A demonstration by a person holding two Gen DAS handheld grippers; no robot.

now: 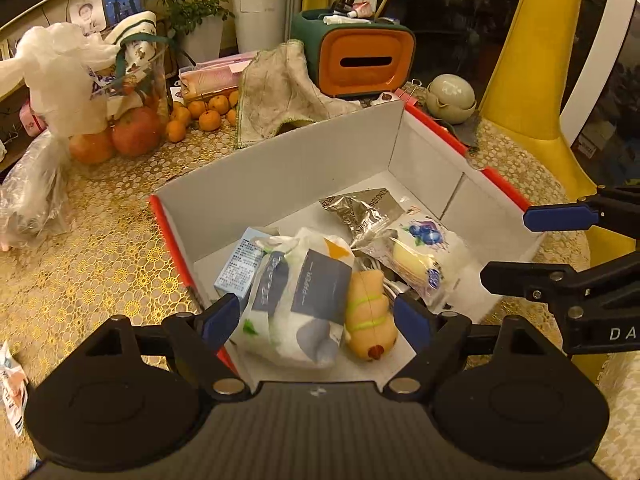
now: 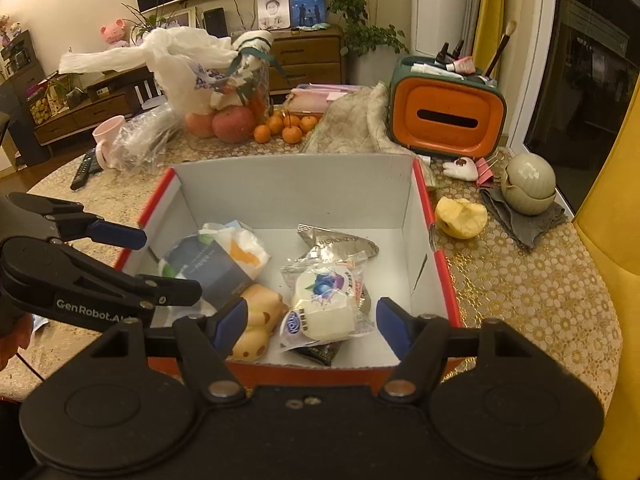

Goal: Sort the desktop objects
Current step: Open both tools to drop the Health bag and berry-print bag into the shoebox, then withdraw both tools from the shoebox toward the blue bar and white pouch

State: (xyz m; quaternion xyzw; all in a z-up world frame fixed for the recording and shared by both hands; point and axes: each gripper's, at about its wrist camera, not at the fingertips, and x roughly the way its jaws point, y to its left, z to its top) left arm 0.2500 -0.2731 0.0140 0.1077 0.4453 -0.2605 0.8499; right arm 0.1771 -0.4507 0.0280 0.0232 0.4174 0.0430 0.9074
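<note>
Blue-padded left gripper, matte black plastic, jaws spread wide over the near end of the box, holding nothing; between its pads lie the tissue pack and the toy. Right gripper, same make, likewise wide open and empty, poised above the box's near wall. Box: white cardboard inside, red outside, open-topped, standing on a gold lace-patterned tablecloth. Contents: soft crinkled tissue pack, white with grey panel; squashy tan toy banded in yellow; glossy clear-wrapped bun with blueberry print; creased silver foil wrapper; small pale-blue carton. Only the left view shows the carton plainly; in the right view the tissue pack hides it. Only the right view shows a bitten apple just outside the box's right wall, a remote and a pink mug. Both show the orange tissue holder, rumpled cloth and tangerines.
</note>
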